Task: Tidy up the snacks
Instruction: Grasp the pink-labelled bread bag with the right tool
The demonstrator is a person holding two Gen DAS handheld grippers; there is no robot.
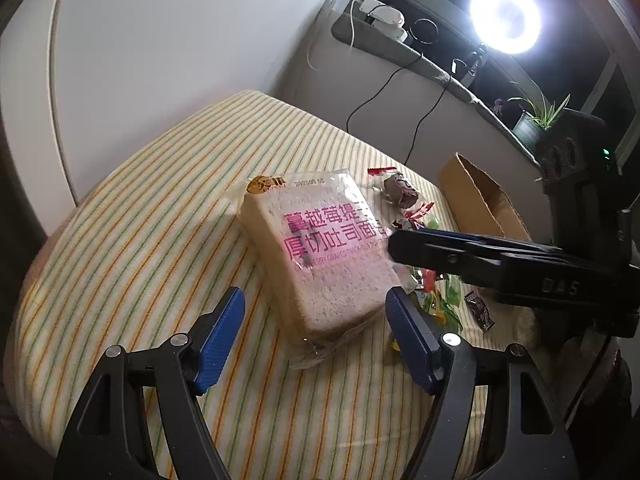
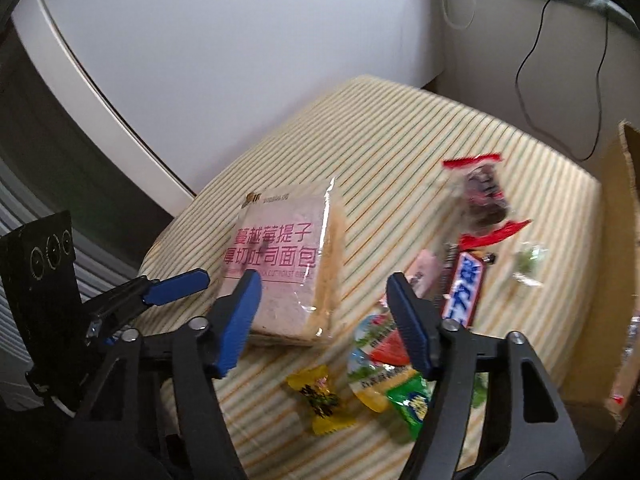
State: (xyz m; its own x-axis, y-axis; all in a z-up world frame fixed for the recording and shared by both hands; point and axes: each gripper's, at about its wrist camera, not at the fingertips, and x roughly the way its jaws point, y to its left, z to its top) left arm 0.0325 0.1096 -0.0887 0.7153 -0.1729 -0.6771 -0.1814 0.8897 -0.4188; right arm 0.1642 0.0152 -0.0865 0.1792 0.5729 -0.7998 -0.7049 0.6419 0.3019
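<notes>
A clear packet of sliced bread (image 1: 320,240) with pink lettering lies on the striped cloth (image 1: 140,240). My left gripper (image 1: 315,300) is open, its blue pads either side of the packet's near corner and not pressing on it. My right gripper (image 1: 394,242) reaches in from the right over the packet's right edge. In the right wrist view the right gripper (image 2: 323,284) is open above the bread packet (image 2: 280,264) and its right side. Small snacks lie to the right: a dark red-trimmed sachet (image 2: 480,196), a blue bar (image 2: 466,284), a jelly cup (image 2: 376,360), a yellow candy (image 2: 320,398).
An open cardboard box (image 1: 480,196) stands at the table's right edge, also seen as the box (image 2: 624,220) in the right wrist view. A white wall is behind the table. A windowsill with cables, a bright lamp (image 1: 504,10) and a potted plant (image 1: 536,120) runs along the back right.
</notes>
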